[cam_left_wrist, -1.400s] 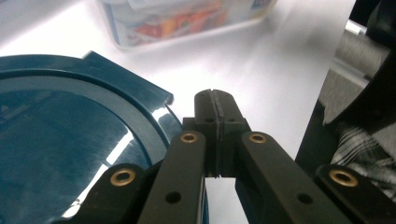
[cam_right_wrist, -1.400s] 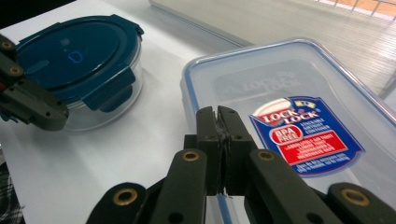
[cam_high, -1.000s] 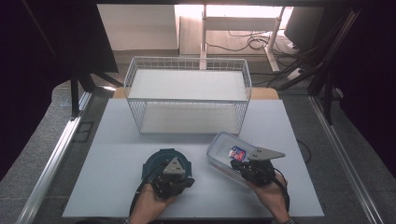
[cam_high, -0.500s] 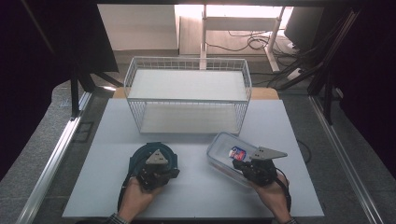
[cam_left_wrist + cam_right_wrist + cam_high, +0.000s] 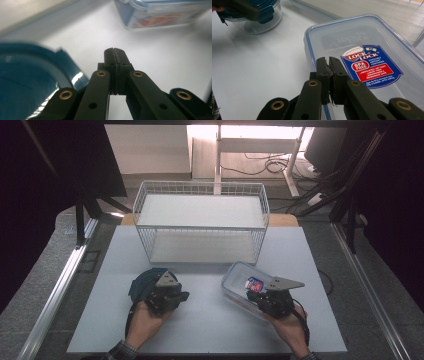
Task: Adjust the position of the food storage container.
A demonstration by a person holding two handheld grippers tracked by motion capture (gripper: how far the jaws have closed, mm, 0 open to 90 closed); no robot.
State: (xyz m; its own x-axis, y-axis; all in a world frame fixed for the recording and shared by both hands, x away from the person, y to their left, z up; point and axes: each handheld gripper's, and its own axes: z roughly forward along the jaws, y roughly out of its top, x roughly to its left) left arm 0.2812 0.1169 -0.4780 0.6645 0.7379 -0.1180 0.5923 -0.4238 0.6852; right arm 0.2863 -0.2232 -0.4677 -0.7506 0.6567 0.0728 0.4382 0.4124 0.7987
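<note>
A round clear container with a blue lid [image 5: 145,284] sits on the white table, at the left side of my left gripper [image 5: 172,296]. In the left gripper view the jaws [image 5: 114,53] are shut with nothing between them, and the blue lid [image 5: 25,75] lies at their left. A rectangular clear container with a blue-rimmed lid and a red and blue label [image 5: 242,287] lies at the right. My right gripper [image 5: 262,301] hovers over its near end, and its shut jaws [image 5: 329,62] point across the lid's rim [image 5: 310,47]. The round container [image 5: 259,20] stands beyond.
A white wire basket [image 5: 200,227] with a flat shelf on top stands at the back middle of the table [image 5: 200,330]. Metal rails run along both sides of the table, and cables lie on the floor behind it.
My left gripper has moved to the left across the table, and the round blue-lidded container has shifted left with it. The right gripper and the rectangular container have stayed put.
</note>
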